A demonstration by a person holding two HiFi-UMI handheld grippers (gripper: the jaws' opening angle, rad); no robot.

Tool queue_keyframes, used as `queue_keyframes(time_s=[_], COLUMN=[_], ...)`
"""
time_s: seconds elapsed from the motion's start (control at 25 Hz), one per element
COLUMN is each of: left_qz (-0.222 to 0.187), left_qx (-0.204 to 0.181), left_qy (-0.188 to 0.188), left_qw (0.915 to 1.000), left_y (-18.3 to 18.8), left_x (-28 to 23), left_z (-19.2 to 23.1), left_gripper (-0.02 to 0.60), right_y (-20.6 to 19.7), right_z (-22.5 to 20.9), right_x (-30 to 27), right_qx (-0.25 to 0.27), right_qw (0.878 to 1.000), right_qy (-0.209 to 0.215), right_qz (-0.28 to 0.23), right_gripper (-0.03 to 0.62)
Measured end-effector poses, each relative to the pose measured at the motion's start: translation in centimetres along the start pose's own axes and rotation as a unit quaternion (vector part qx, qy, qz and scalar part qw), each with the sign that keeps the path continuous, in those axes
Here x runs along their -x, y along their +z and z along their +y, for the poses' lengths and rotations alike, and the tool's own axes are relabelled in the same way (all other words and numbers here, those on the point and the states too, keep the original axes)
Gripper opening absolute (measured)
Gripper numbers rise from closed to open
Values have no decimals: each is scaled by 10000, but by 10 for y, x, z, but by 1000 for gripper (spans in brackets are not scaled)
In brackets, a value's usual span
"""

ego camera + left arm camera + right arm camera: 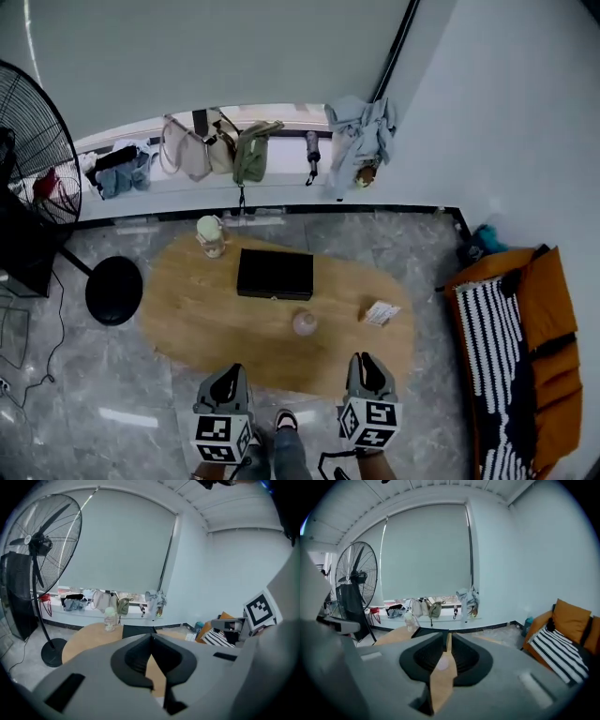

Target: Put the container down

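A small pink container (pixel 305 323) stands on the oval wooden table (pixel 187 309), in front of a flat black box (pixel 275 274). Both grippers hang over the table's near edge, apart from it. My left gripper (pixel 228 375) sits to the container's lower left; in the left gripper view its tips (pixel 151 637) meet, with nothing held. Lower right of the container is my right gripper (pixel 366 361). In the right gripper view its jaws (pixel 446 637) stand a narrow slit apart and empty, and the pink container (pixel 442 664) shows through the gap, far below.
A pale bottle (pixel 211 235) stands at the table's far left, and a small white packet (pixel 381 313) lies at its right. A floor fan with a round black base (pixel 113 290) stands to the left. An orange sofa (pixel 534 356) with a striped cushion is at the right. Bags hang along the sill (pixel 216 150).
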State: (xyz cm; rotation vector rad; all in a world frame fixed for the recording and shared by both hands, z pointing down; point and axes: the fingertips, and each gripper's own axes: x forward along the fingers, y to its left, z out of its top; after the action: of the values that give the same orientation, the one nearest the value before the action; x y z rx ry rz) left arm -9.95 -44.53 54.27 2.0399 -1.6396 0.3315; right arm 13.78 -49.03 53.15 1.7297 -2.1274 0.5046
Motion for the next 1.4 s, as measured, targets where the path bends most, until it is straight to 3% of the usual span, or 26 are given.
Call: queue_keyframes(time_s=[0.2,0.4,0.76,1.04,1.4], left_qz=[-158,-377,-904,-1037,-1001], left_qx=[-229,-336,-982,-1099,-1016], left_qy=[-275,-424,-755,-964,-985], left_qw=[9992,9978,9882,9838,9849], left_y=[36,70,139,161,160], left_x=[34,59,88,91,93], left_z=[-41,-66,-108,-122,-124], left_gripper=[-3,-3,-3,-3,-3], right_y=[34,63,92,111,102], right_z=[-17,-28,-45,-56,-59], right_x=[72,123,185,202,208], right_qx=[-201,-284,-135,-67,-160], right_qw=[9988,9969,9948,9917,9909], right_qy=[-306,-481,-676,-864,-1053], right_qz=[-316,-547,-752,-948,-818], right_gripper=[6,6,6,6,6])
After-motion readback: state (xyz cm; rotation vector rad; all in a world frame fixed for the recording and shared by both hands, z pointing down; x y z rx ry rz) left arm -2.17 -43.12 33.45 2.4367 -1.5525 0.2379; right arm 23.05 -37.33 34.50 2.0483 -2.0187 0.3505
